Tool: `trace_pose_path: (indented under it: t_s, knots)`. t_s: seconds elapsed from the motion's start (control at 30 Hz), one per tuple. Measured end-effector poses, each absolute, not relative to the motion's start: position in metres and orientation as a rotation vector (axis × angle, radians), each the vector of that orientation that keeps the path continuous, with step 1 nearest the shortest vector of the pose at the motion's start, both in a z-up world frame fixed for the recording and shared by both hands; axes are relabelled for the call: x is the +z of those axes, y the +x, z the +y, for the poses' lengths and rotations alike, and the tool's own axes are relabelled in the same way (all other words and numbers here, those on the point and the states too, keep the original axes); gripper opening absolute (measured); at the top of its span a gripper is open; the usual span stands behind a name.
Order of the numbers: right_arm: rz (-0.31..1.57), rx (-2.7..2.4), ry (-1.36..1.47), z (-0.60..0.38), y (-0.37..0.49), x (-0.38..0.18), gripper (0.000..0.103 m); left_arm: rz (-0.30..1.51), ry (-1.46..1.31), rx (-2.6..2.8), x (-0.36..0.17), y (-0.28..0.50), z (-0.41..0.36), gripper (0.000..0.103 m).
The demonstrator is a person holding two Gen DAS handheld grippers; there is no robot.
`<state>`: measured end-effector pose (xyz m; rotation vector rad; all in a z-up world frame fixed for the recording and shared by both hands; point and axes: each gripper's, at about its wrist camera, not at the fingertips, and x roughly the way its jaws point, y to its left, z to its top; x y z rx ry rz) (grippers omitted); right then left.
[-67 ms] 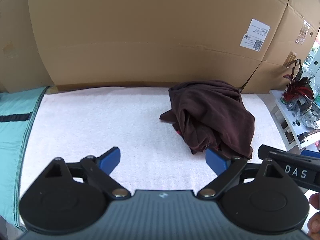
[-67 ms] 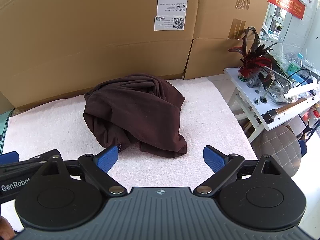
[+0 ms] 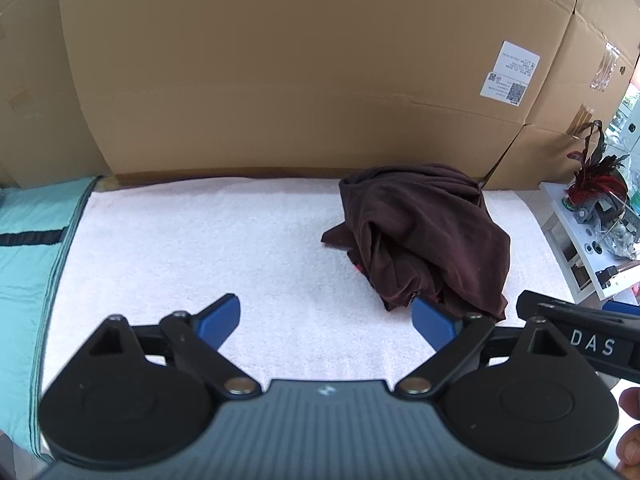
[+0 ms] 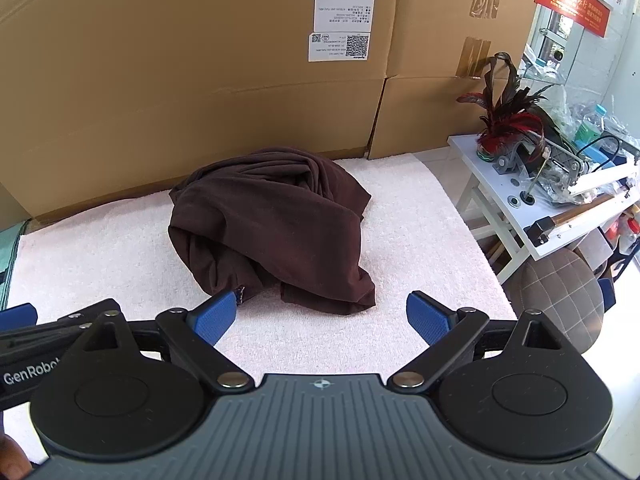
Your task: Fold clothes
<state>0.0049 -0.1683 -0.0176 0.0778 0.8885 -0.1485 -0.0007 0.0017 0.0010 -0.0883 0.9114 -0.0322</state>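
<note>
Lying in a crumpled heap, the dark maroon cloth garment (image 4: 276, 228) sits toward the far right of the white terry-towel-covered table (image 3: 200, 248), close to the brown cardboard boxes (image 3: 280, 72) behind it; it is bunched and overlapped on itself, not folded flat. Compared with a tenth of a second ago, nothing in the heap has shifted, and both views frame it almost the same, so no fold has advanced in this instant. The left claw (image 3: 326, 318) hangs just short of the heap's near edge with its blue pads spread wide, holding nothing. The right claw (image 4: 320, 316) is likewise spread and empty, its left pad at the garment's near hem. Judging from this, the cloth needs spreading out before any clean fold.
</note>
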Motion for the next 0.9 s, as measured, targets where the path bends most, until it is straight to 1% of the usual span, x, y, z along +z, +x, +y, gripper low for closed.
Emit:
trace_pose_path:
  t_s: [0.1, 0.33, 0.57, 0.9]
  knots:
    - [0.877, -0.141, 0.084, -0.168, 0.004, -0.013, 0.094, 0.906, -0.091, -0.021, 0.002, -0.002, 0.004, 0.099]
    - [0.847, -0.124, 0.100, -0.170, 0.004, -0.001, 0.095, 0.904, -0.073, 0.025, 0.003, -0.005, 0.007, 0.102]
    - [0.800, -0.093, 0.058, -0.169, 0.005, 0.011, 0.095, 0.898, -0.055, 0.069, 0.009, -0.013, 0.004, 0.102]
    - [0.804, -0.077, 0.016, -0.170, 0.008, 0.008, 0.095, 0.906, -0.038, 0.140, 0.008, -0.016, 0.000, 0.102]
